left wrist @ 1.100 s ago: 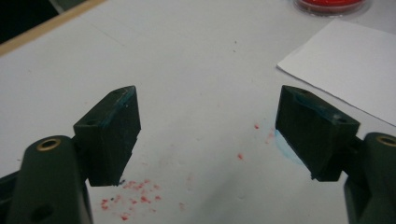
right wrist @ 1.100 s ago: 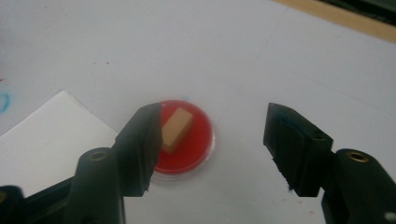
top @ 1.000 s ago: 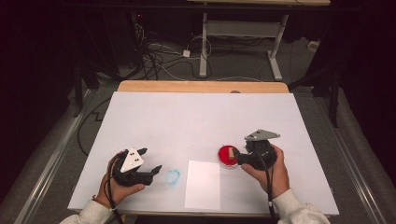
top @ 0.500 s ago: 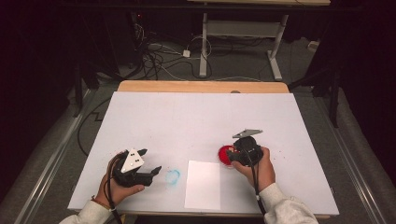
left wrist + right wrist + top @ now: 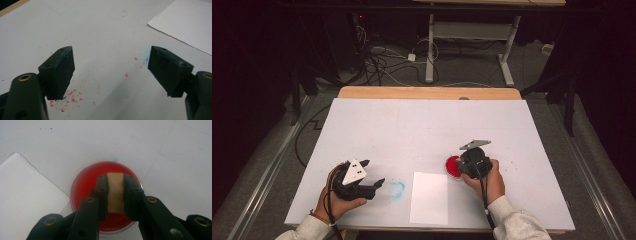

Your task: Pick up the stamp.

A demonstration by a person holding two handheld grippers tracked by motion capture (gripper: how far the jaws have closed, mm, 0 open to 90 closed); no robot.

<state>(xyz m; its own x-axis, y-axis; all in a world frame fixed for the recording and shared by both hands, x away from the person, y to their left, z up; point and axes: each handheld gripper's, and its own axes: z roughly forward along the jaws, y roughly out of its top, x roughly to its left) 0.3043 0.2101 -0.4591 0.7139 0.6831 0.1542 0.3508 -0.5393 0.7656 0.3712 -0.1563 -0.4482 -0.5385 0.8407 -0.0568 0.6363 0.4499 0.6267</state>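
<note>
The right hand-held gripper, jaws just closed, clamps a tan wooden block inside the round red paint dish beside the white paper sheet; this looks like inking, so lifting toward the paper seems next. The left hand-held gripper rests released on the surface.

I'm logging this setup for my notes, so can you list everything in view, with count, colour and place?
Round dish: one, red inside, on the table to the right of the paper sheet.
Tan block: one, tan, upright over the dish, clamped between the right gripper's jaws.
Paper sheet: one, white, near the table's front edge, in the middle.
Blue smear: one, pale blue ring, on the table left of the paper sheet.
Red specks: many, red, scattered on the table beneath the left gripper.
Table: one, white top with a wooden far edge.
Left gripper: one, black, near the front left; jaws wide apart, nothing between them.
Right gripper: one, black, over the dish; its jaws have just been closing on the tan block.
</note>
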